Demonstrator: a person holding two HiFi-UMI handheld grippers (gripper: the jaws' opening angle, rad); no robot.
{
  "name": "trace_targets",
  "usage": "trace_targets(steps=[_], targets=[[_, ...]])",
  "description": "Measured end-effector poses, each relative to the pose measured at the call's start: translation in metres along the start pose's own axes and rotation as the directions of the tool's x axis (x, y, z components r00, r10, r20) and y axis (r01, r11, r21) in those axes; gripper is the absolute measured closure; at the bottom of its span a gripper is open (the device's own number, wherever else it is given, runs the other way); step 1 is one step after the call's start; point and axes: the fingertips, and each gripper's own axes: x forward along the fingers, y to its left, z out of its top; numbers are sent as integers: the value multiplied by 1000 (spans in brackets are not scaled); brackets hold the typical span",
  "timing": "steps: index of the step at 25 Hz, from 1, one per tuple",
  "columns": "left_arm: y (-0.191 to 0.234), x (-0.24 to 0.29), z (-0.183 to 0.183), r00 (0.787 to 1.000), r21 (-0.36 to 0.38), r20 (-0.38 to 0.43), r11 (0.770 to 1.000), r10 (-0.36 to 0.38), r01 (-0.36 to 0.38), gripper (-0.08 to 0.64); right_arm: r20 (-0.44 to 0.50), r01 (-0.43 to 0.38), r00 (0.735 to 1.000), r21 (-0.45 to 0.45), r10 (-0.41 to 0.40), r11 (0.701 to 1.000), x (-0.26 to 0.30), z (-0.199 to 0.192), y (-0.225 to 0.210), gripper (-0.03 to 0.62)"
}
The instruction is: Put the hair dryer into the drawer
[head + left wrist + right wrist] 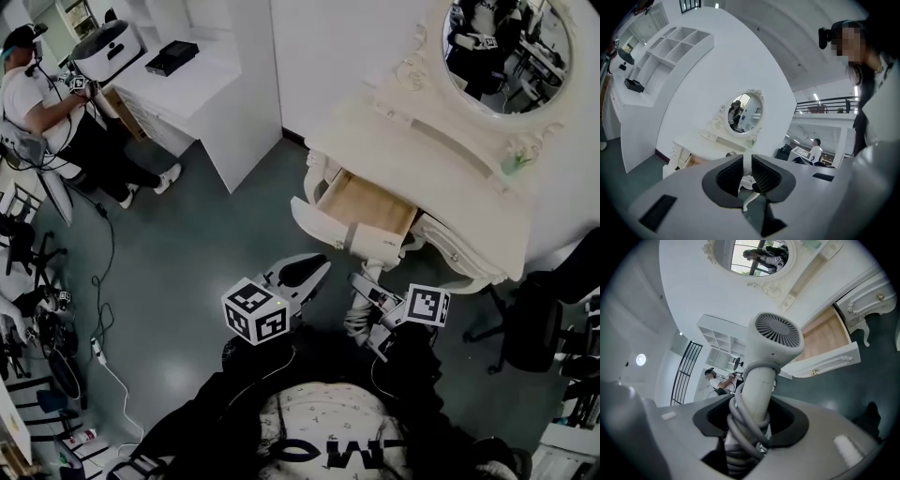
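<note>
R gripper (752, 418) clamps hair dryer (773, 341) by its cord-wrapped handle, long axis fwd, open drawer (370, 208) at 12 o'clock; L gripper (746, 176) barely open, empty.

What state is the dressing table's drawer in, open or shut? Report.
Open: the drawer is pulled out from the dressing table, its bare wooden bottom showing.

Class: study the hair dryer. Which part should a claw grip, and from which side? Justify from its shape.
Grip the hair dryer by its handle from the butt end, jaws across it: it is straight and slim, while the head is broad and rounded. The right claw holds it this way, over the wound cord.
</note>
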Motion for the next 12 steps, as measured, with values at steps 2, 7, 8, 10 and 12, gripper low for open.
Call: trace_targets(steps=[2, 7, 8, 10, 12], targets=[[1, 7, 0, 1000, -3, -7, 1000, -14, 14, 506, -1, -20, 1000, 10, 20, 1000, 4, 3, -1, 371], [9, 22, 2, 1000, -11, -16, 1000, -21, 21, 506, -13, -37, 999, 38, 37, 999, 15, 17, -12, 371], [12, 25, 4, 1000, -11, -14, 1000, -16, 16, 506, -17, -31, 999, 41, 32, 999, 16, 23, -17, 371], [21, 30, 8, 1000, -11, -7, 1000, 3, -3, 506, -23, 3, 1000, 55, -2, 998, 20, 36, -29, 371], [34, 37, 14, 1000, -14, 2, 999, 30, -30, 506, -33, -5, 999, 54, 7, 999, 29, 51, -38, 371]])
